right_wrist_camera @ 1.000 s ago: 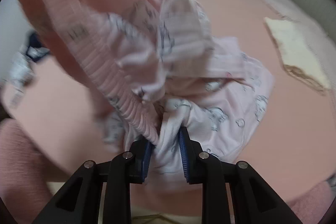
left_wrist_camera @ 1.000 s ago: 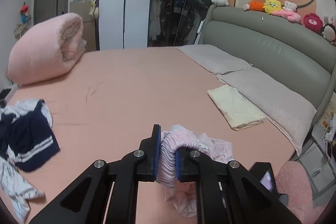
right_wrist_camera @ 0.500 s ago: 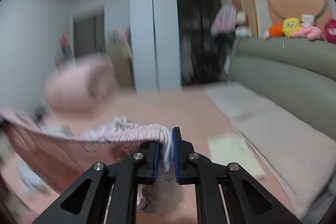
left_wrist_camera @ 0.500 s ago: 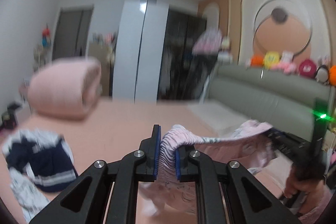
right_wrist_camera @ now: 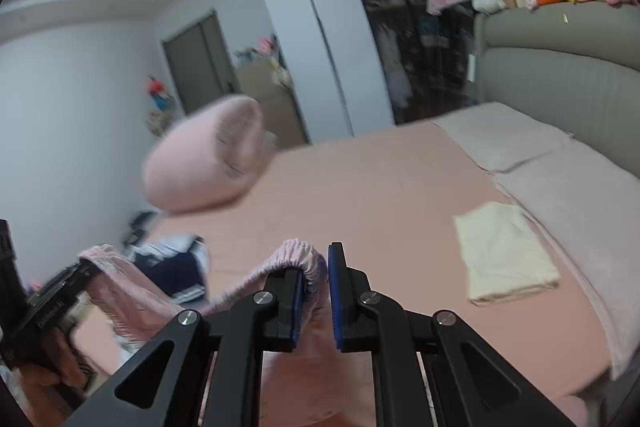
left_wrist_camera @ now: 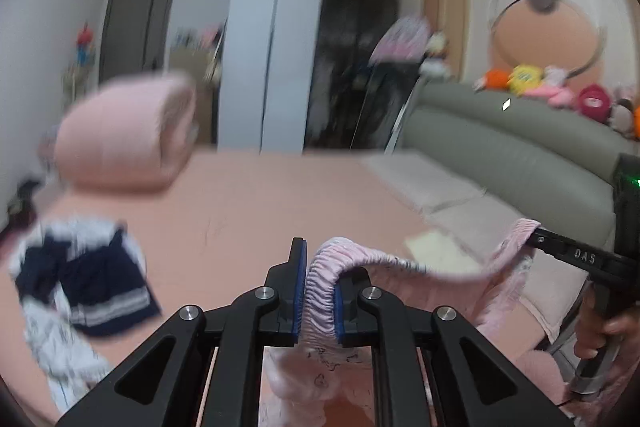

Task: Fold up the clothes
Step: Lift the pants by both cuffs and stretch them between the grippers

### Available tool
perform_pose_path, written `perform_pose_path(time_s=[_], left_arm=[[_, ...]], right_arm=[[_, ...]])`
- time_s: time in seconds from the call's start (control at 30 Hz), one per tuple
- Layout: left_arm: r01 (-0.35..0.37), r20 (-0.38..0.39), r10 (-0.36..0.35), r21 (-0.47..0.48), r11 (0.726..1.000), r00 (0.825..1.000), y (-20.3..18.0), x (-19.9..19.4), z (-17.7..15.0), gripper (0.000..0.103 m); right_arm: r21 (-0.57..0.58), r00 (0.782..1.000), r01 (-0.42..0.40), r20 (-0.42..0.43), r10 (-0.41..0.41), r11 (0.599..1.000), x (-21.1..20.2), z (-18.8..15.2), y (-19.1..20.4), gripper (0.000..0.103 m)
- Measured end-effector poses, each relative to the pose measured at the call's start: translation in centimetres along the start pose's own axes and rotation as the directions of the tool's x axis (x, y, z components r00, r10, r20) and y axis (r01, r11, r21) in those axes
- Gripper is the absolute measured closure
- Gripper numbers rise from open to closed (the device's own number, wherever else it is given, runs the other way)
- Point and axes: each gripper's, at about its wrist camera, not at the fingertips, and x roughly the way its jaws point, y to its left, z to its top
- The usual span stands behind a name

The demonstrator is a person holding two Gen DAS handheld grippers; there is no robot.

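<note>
I hold pink printed pants [left_wrist_camera: 360, 263] by their elastic waistband, stretched in the air between both grippers above the pink bed [left_wrist_camera: 256, 211]. My left gripper [left_wrist_camera: 318, 291] is shut on one end of the waistband. My right gripper [right_wrist_camera: 314, 291] is shut on the other end [right_wrist_camera: 296, 259]; it also shows at the right of the left wrist view [left_wrist_camera: 532, 231]. The pants' legs hang down below and are mostly hidden by the gripper bodies.
A pile of navy and white clothes [left_wrist_camera: 84, 279] lies at the bed's left edge. A folded cream garment [right_wrist_camera: 504, 255] lies beside grey pillows [right_wrist_camera: 568, 195]. A rolled pink quilt [left_wrist_camera: 124, 135] sits far left; a grey headboard [left_wrist_camera: 512, 155] carries plush toys.
Both grippers lifted the pants off the bed and pulled apart, stretching the waistband between them. The right gripper turned from looking down at the bundle to looking across the room.
</note>
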Motion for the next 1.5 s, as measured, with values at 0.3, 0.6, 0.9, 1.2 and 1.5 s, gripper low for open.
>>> perform_pose_path(time_s=[0.3, 0.6, 0.9, 1.2, 1.5], left_arm=[[-0.083, -0.358, 0.07, -0.024, 0.996, 0.931, 2.0, 10.7, -7.6, 0.09], [-0.076, -0.546, 0.031, -0.061, 0.995, 0.837, 0.6, 14.9, -14.2, 0.088], [-0.088, -0.26, 0.057, -0.111, 0.99, 0.964, 0.2, 8.5, -8.5, 0.095], [-0.016, 0.133, 0.006, 0.069, 0.997, 0.991, -3.7, -4.6, 4.0, 0.095], [-0.01, 0.186, -0.013, 0.121, 0.993, 0.982, -3.4, -9.8, 6.9, 0.094]], right_arm=[[0.032, 0.996, 0.073, -0.052, -0.071, 0.997, 3.7, -0.1, -2.4, 0.094], [0.029, 0.998, 0.032, -0.046, -0.031, 0.999, 2.3, -1.0, -3.1, 0.094], [-0.03, 0.987, 0.149, -0.059, -0.151, 0.988, 1.7, -0.8, -6.2, 0.094], [0.023, 1.0, 0.016, 0.016, -0.016, 1.0, -2.0, 2.6, -7.0, 0.094], [-0.072, 1.0, 0.005, -0.008, -0.005, 0.997, 0.4, 5.1, -6.5, 0.094]])
